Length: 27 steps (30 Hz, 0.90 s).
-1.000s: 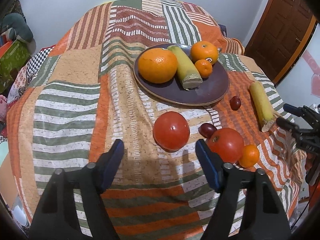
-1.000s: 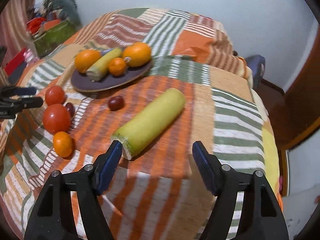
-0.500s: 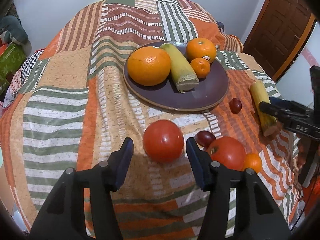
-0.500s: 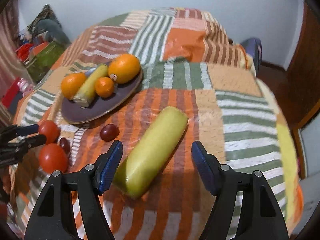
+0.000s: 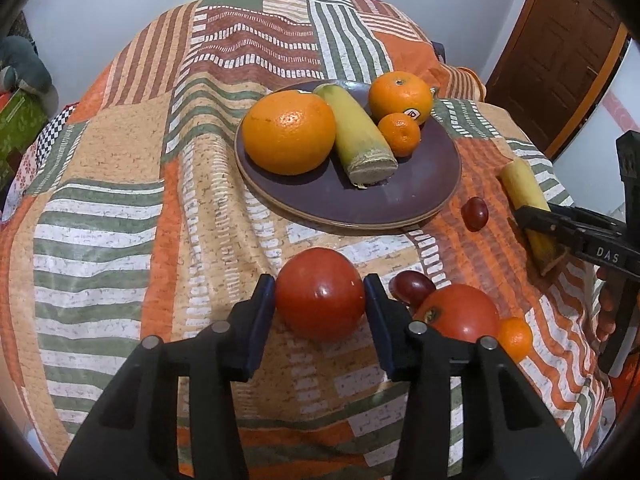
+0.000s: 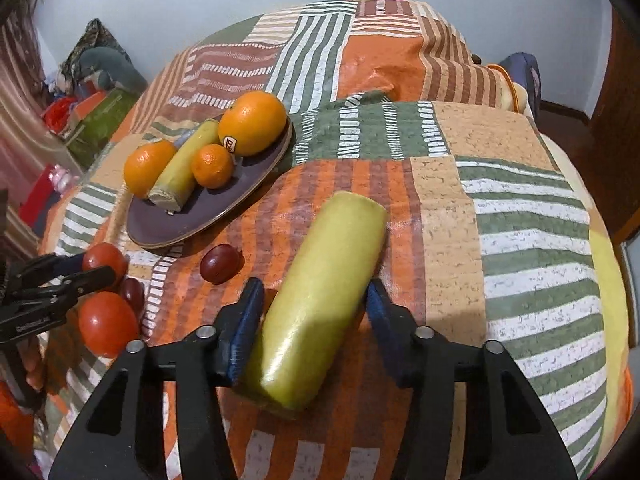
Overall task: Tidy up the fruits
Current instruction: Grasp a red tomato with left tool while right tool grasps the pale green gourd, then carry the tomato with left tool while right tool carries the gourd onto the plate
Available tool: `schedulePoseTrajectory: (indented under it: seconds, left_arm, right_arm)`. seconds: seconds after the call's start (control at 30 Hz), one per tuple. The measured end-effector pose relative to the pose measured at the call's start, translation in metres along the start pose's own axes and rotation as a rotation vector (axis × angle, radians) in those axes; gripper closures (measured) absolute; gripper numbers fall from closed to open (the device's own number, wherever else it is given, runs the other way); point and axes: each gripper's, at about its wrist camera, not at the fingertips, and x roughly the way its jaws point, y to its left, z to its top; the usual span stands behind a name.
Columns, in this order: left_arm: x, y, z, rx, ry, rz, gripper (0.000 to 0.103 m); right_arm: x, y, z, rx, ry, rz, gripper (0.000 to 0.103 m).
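Nearest, the left gripper [image 5: 320,294] pinches a tomato [image 5: 320,293] on the quilt [image 5: 120,208]; the right gripper [image 6: 314,304] brackets a yellow squash [image 6: 320,304] — contact unclear. Beyond, grapes [image 6: 220,263], then the plate [image 5: 400,196] — oranges [image 5: 289,131] and squash inside.

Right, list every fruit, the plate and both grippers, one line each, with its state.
left gripper: closed around the nearer tomato
nearer tomato: on the quilt, between the fingers
right gripper: around the long yellow fruit
long yellow fruit: lying on the quilt
second tomato: loose on the quilt
plate: partly filled, front part bare
large orange: on the plate
small dark fruit: off the plate
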Motion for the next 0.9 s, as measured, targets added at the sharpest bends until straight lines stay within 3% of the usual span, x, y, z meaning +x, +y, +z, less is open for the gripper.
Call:
schedulePoseTrajectory:
  seconds: [0.17,0.47,0.9]
  left_arm:
    - [-0.004,0.002,-0.001,-0.013,-0.003,-0.002,0.059]
    - [-0.025,0.006,0.007,-0.016,-0.050,0.007,0.059]
    - [-0.038,0.000,0.043,0.003,-0.119,-0.008,0.059]
  right_arm:
    - [-0.008,0.004,-0.003,-0.020,-0.032,-0.018,0.069]
    - [-0.023,0.009,0.009,-0.015,-0.096,-0.010,0.069]
    - [-0.021,0.064,0.054,-0.130,-0.170,0.048,0.069]
